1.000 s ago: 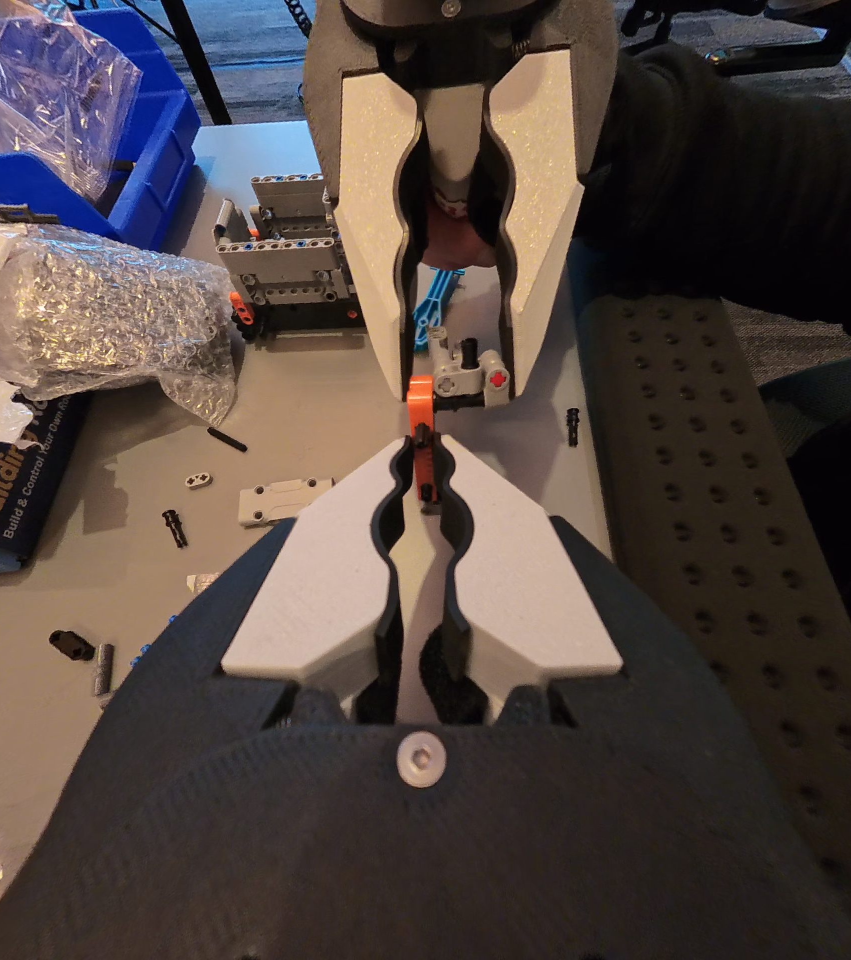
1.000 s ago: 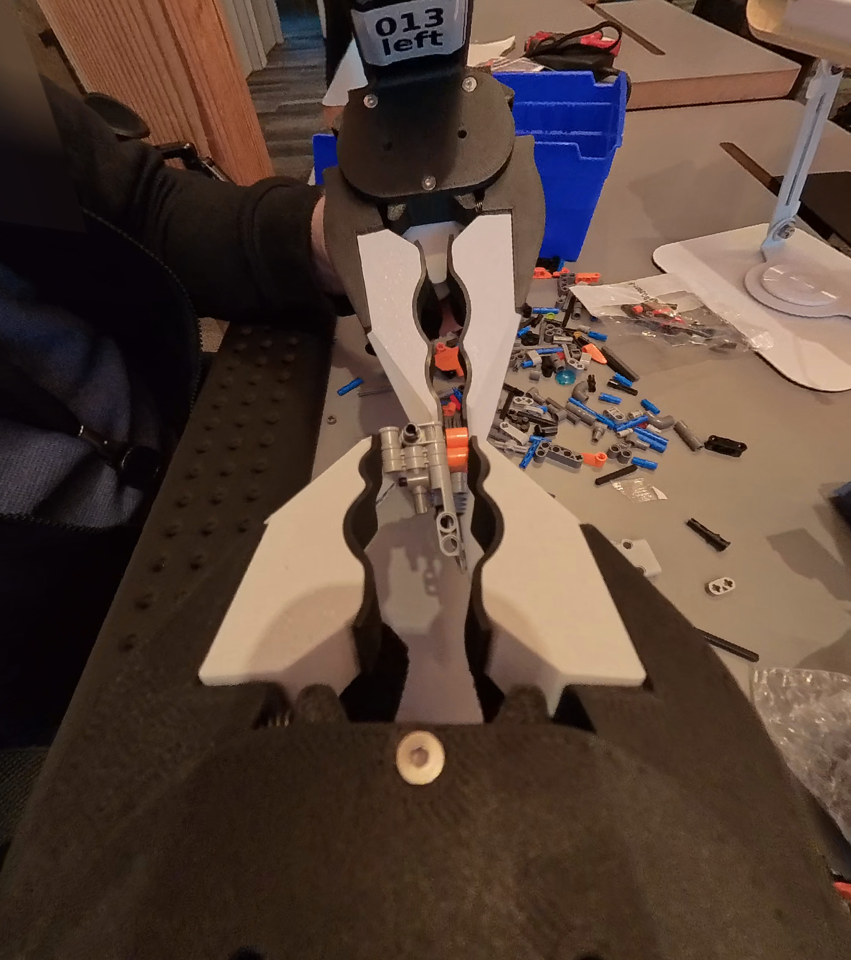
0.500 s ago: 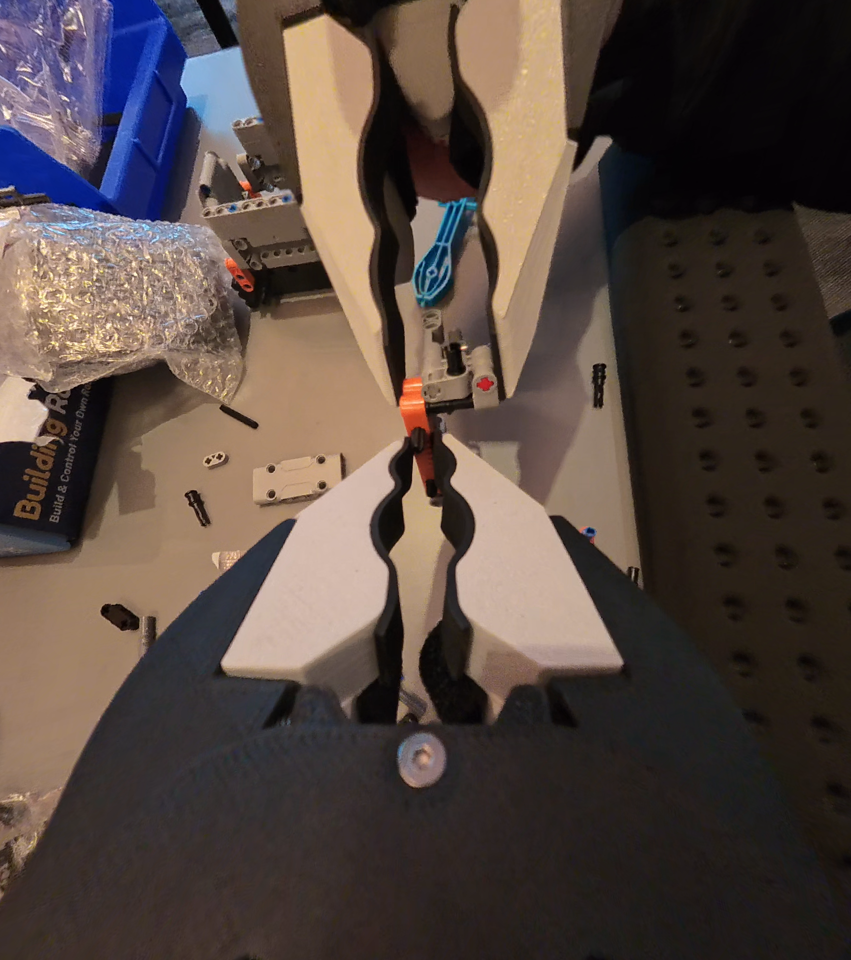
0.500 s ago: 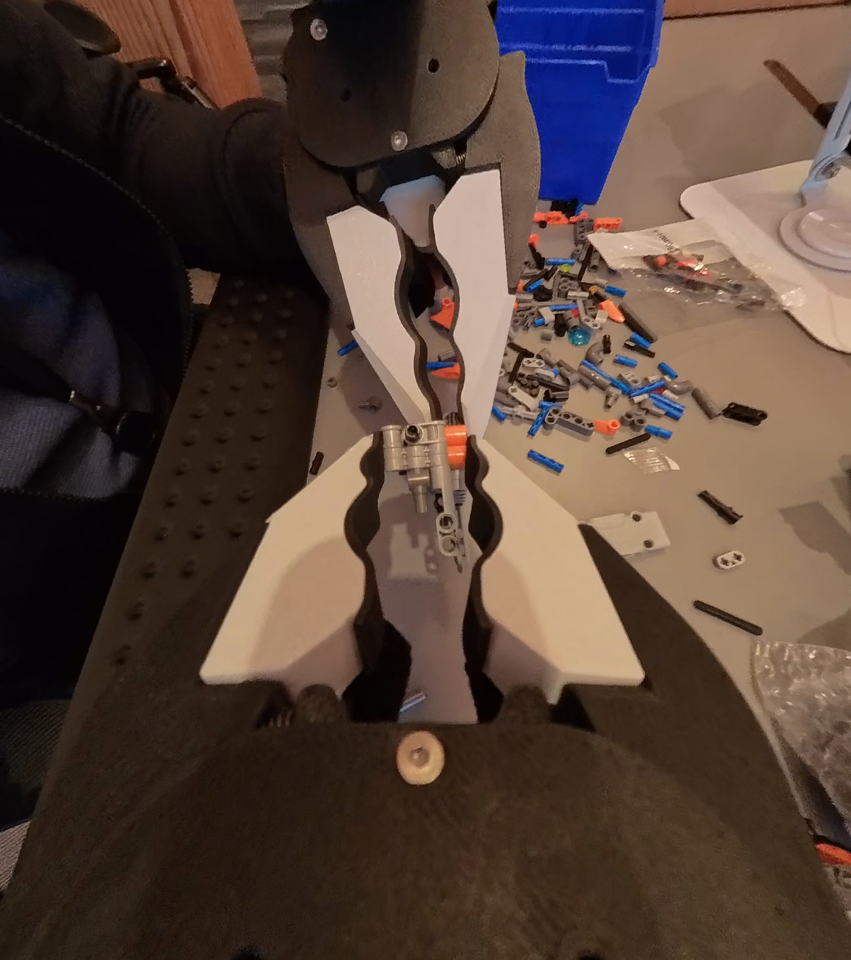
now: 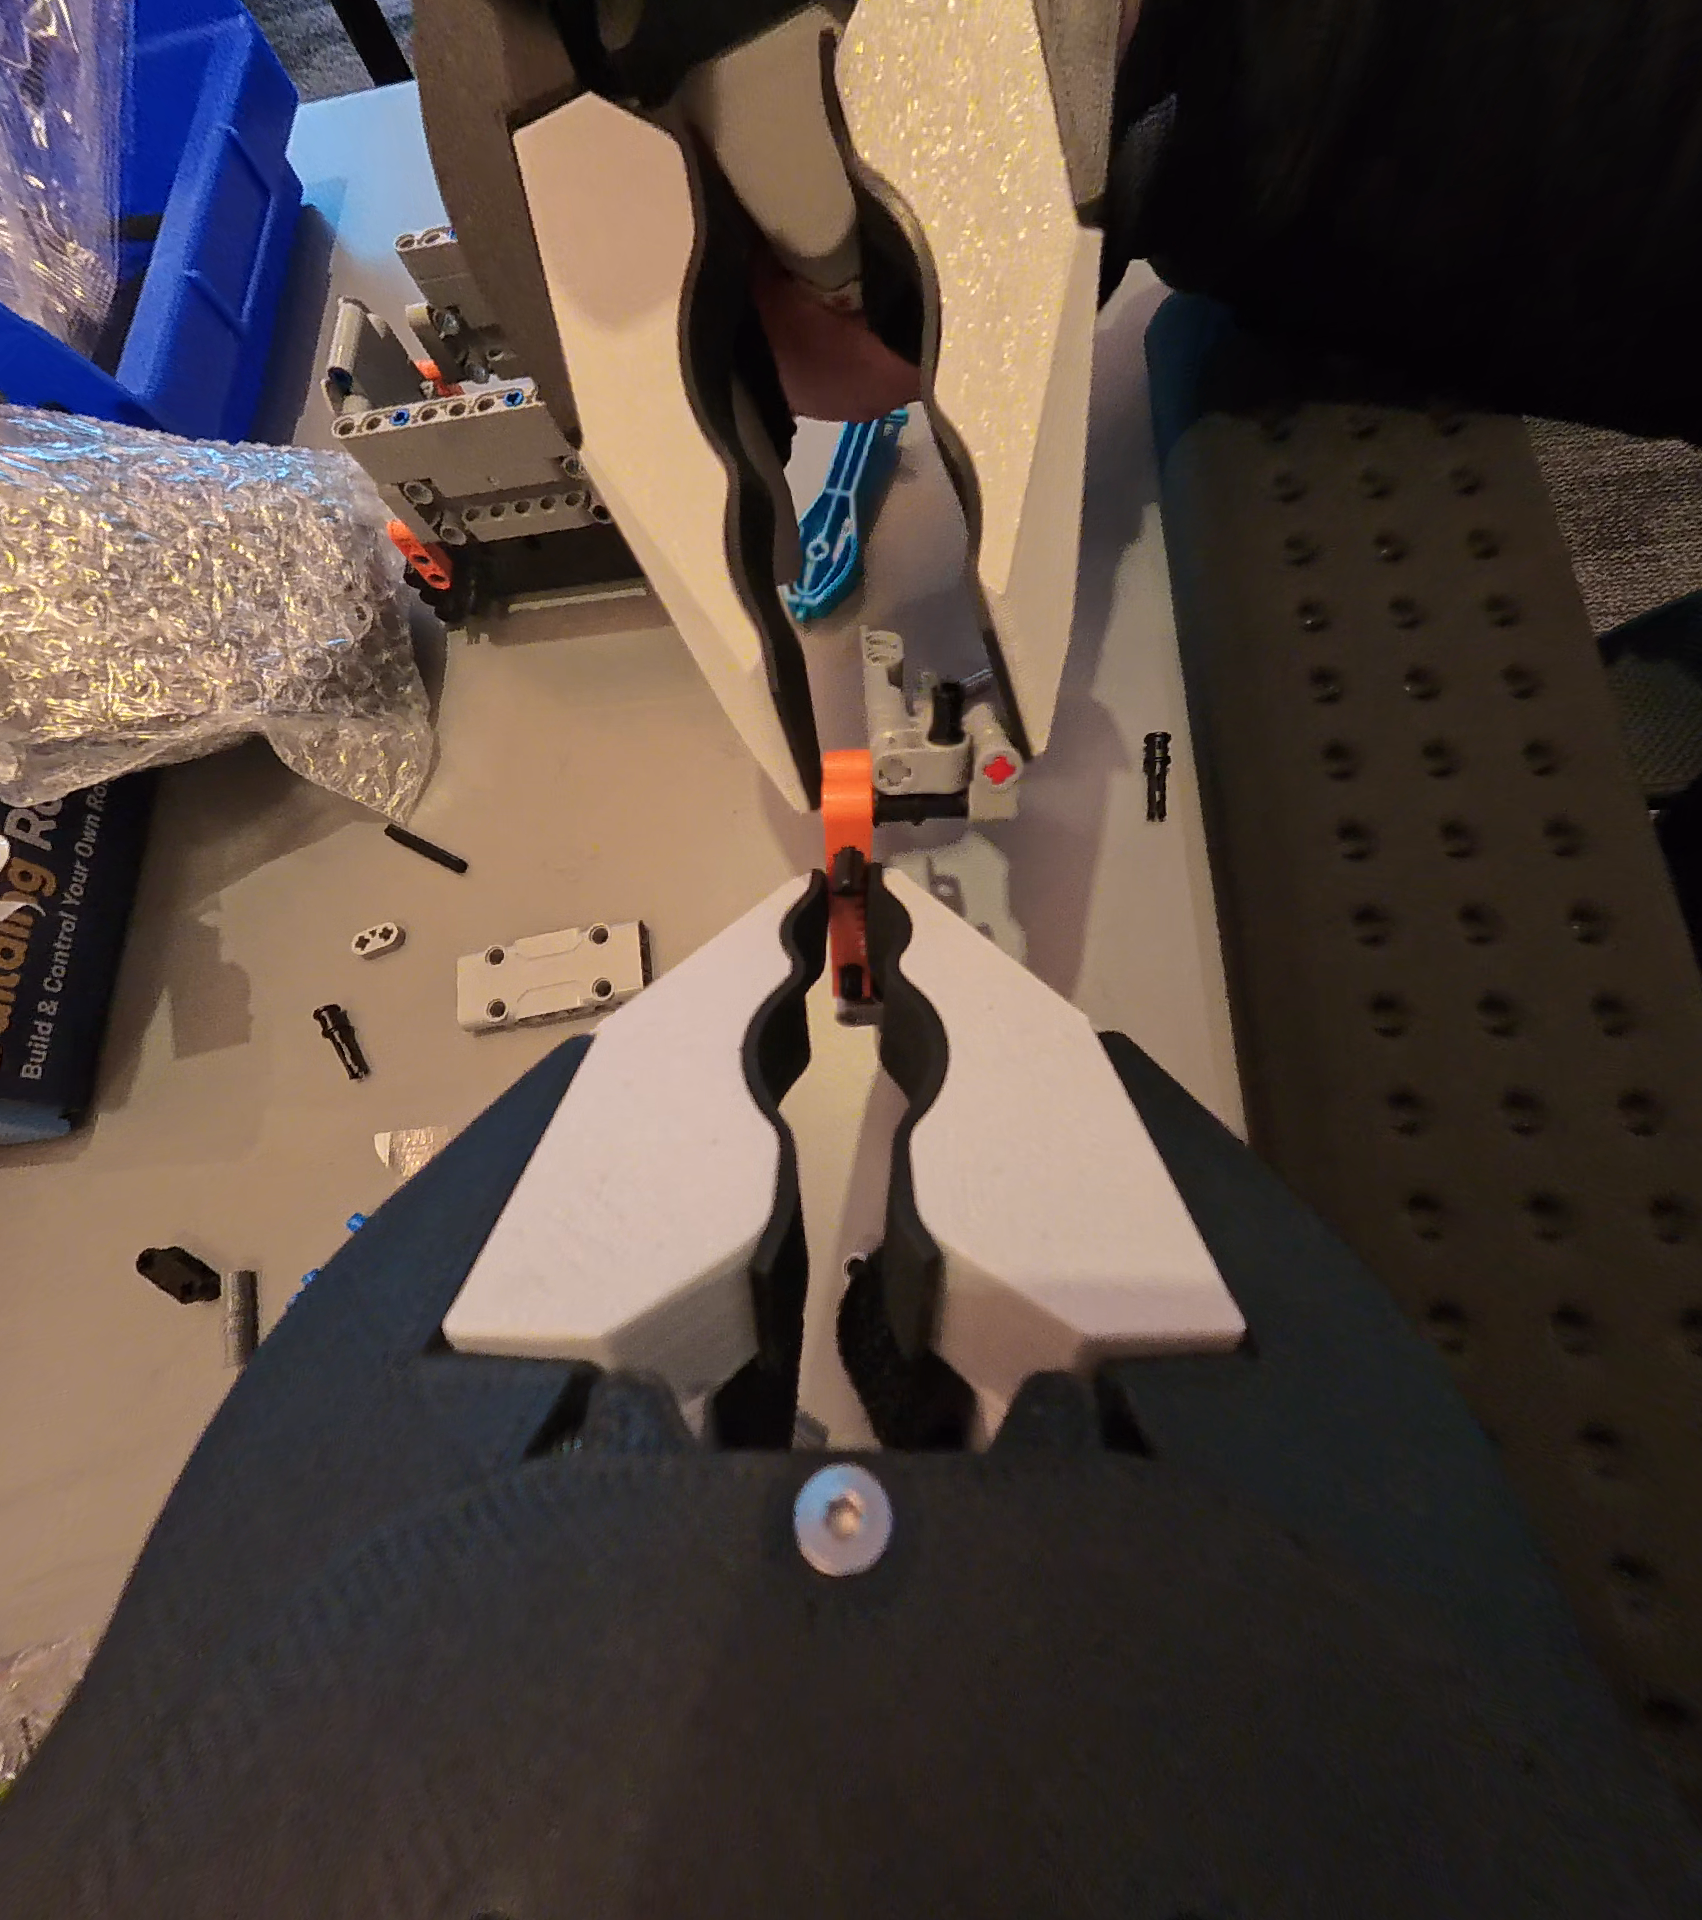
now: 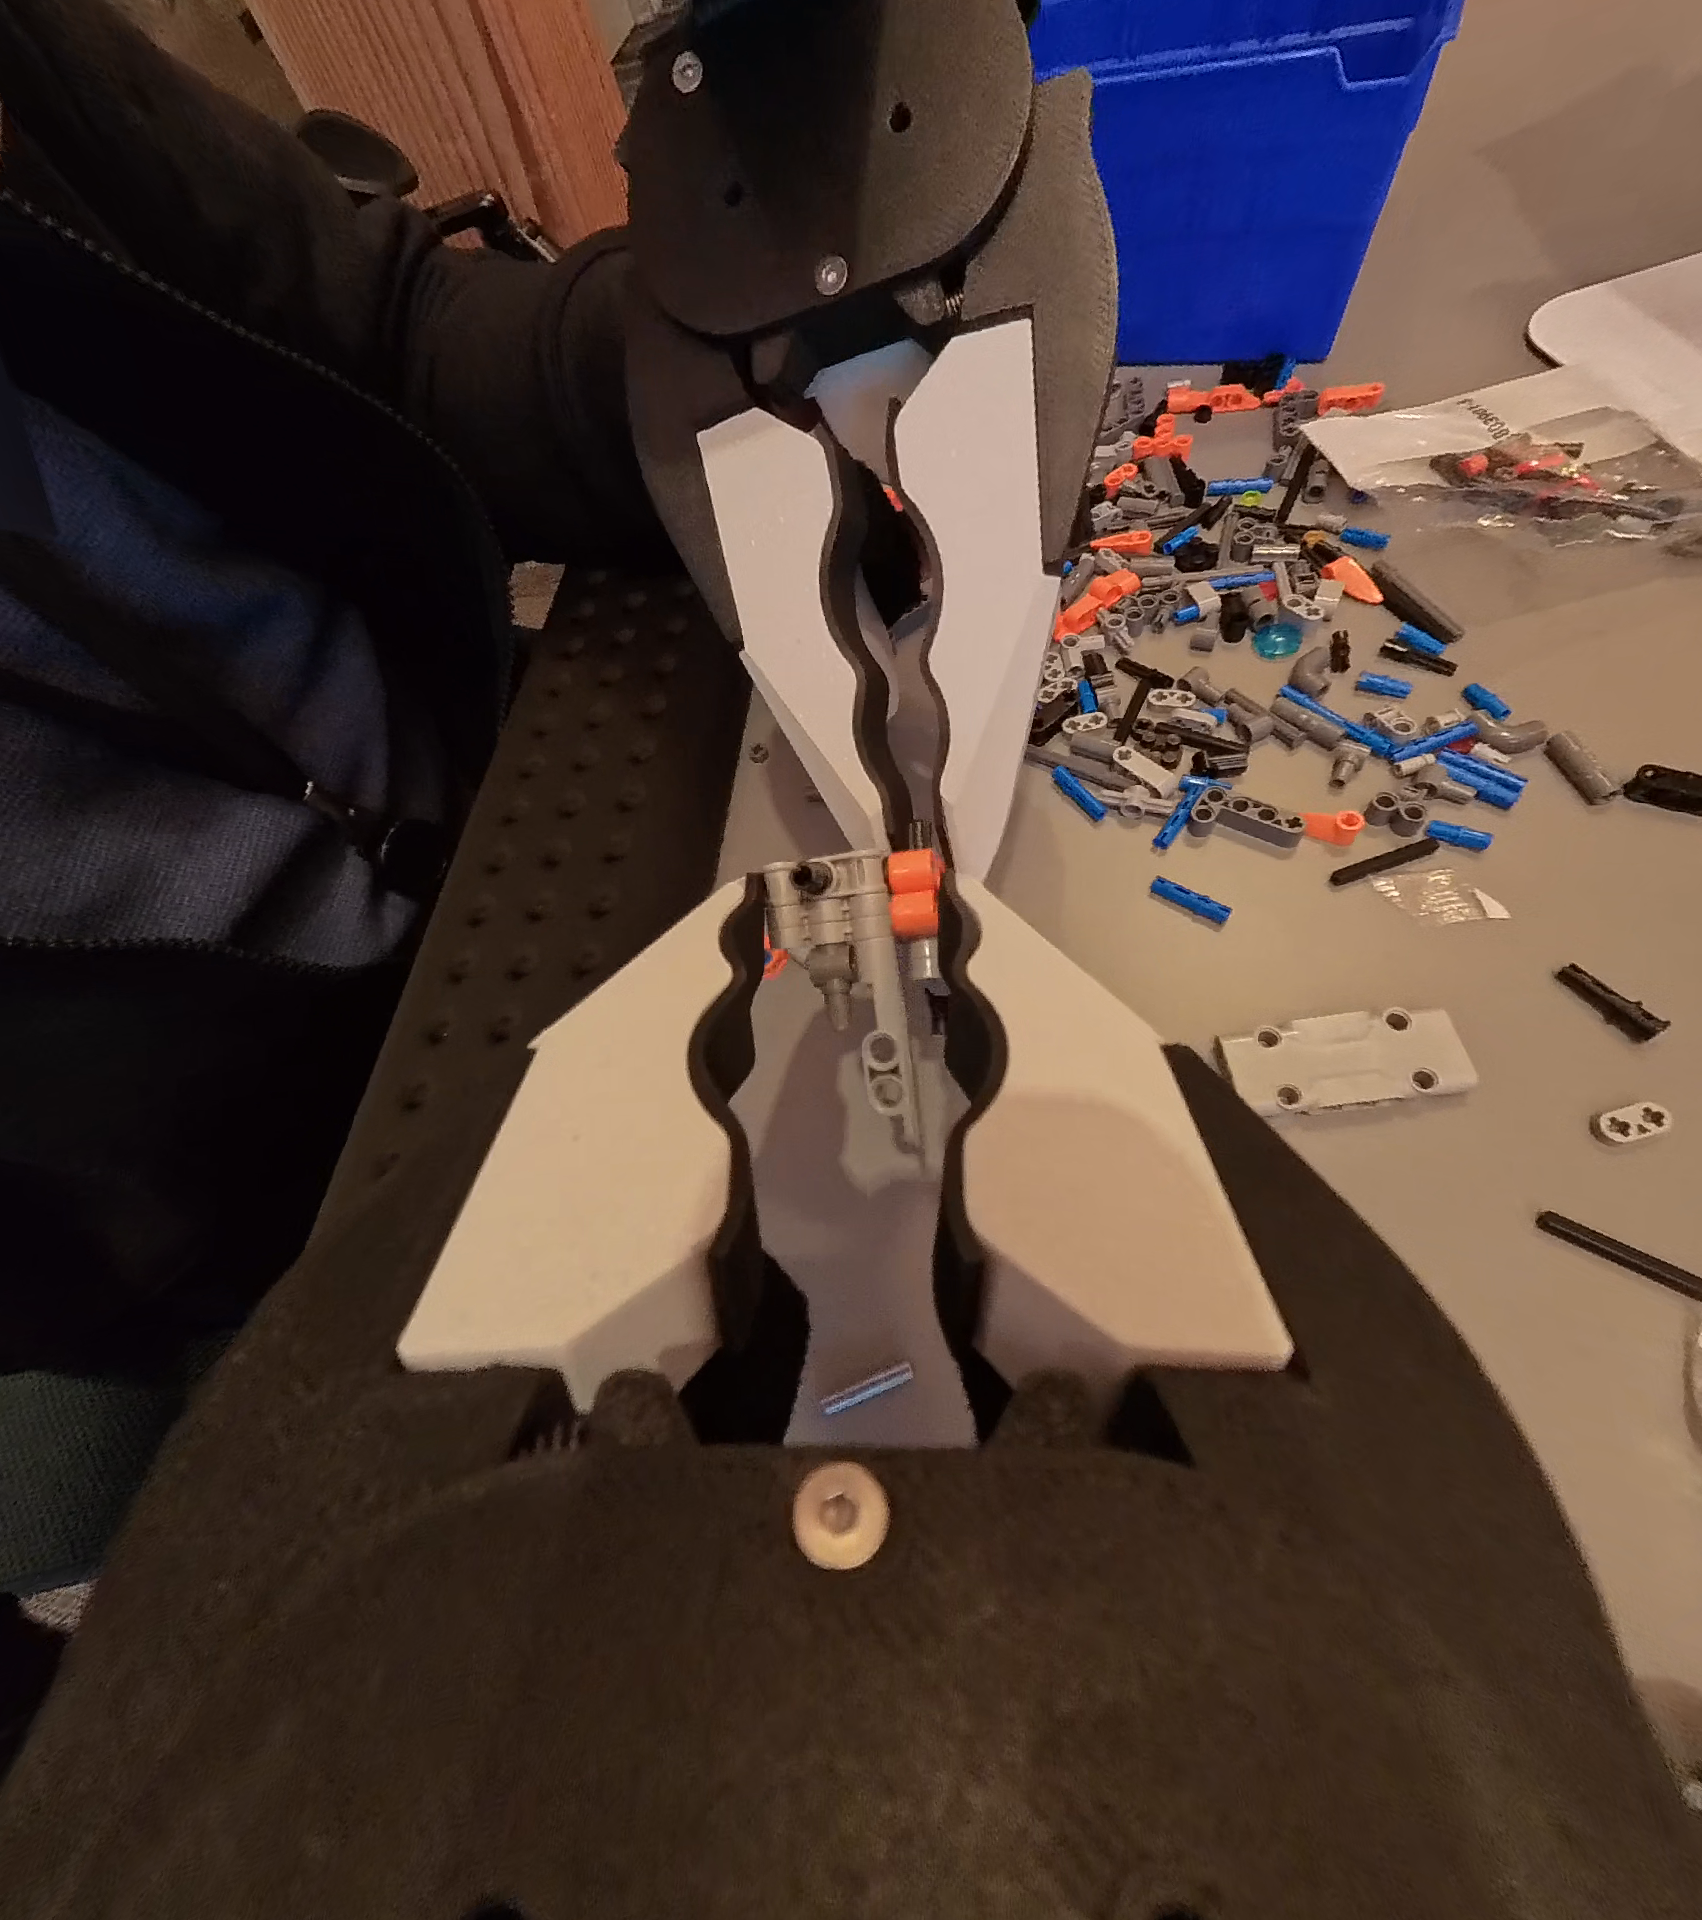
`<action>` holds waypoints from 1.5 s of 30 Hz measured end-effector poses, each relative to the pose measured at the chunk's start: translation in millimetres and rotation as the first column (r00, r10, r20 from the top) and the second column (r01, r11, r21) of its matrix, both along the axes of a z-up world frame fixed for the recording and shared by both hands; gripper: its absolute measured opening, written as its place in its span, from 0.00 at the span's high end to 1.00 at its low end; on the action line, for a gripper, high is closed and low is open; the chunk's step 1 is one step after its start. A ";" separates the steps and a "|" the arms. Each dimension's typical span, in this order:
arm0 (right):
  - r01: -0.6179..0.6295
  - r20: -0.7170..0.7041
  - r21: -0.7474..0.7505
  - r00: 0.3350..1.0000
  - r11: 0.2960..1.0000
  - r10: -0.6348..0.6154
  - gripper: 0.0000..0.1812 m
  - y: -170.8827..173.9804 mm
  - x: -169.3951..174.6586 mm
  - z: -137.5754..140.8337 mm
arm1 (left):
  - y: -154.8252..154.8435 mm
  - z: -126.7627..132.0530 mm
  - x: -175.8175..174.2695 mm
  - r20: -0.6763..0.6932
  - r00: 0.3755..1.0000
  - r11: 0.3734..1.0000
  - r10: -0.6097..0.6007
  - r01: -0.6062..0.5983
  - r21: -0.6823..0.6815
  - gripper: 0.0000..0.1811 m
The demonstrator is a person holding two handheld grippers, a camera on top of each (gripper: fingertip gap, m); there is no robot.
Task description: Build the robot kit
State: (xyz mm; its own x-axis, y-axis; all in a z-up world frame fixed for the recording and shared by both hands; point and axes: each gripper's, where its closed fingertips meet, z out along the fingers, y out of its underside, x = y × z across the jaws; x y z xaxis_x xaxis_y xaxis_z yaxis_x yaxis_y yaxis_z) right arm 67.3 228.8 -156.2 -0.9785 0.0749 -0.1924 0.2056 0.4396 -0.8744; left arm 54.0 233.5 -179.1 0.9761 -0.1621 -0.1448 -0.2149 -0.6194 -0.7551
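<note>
My left gripper (image 5: 845, 883) is shut on the lower end of an orange beam (image 5: 842, 795), held above the grey table. A black axle joins the beam to a small grey connector assembly (image 5: 914, 753). My right gripper (image 5: 914, 774) comes in from the top, its jaws closed on that assembly. In the right wrist view my right gripper (image 6: 852, 883) pinches the grey assembly (image 6: 826, 904) with the orange beam (image 6: 911, 894) at its right side. The left gripper (image 6: 920, 836) meets it tip to tip from above. A dark sleeve sits behind each far gripper.
A blue bin (image 5: 203, 260), bubble wrap (image 5: 130, 582), a dark box (image 5: 5, 935) and a grey built frame (image 5: 473, 457) stand left. A grey panel (image 5: 551, 971) and black pins lie loose. A pile of small parts (image 6: 1294, 665) lies right. A black studded pad (image 5: 1449, 935) borders the table. My left and right fingertips are right by each other.
Both grippers keep their hold on the joined pieces. The right gripper has come closer and tilted in the left wrist view, and both have shifted a little over the table.
</note>
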 end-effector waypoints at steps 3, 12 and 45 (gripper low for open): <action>-0.003 0.009 -0.009 1.000 1.000 0.003 0.83 0.5 0.2 1.2 | 0.1 -0.2 -0.5 -0.003 1.000 1.000 0.005 -0.005 -0.003 0.98; 0.036 -0.050 0.044 0.998 0.998 -0.034 0.83 -1.6 -4.4 -2.8 | -0.4 -3.7 -4.6 0.057 0.997 0.999 0.049 -0.049 -0.018 0.98; -0.017 -0.043 0.069 0.999 0.997 0.020 0.84 2.8 4.9 -4.3 | 5.3 -4.1 7.0 0.111 0.993 0.999 0.031 -0.030 -0.014 0.98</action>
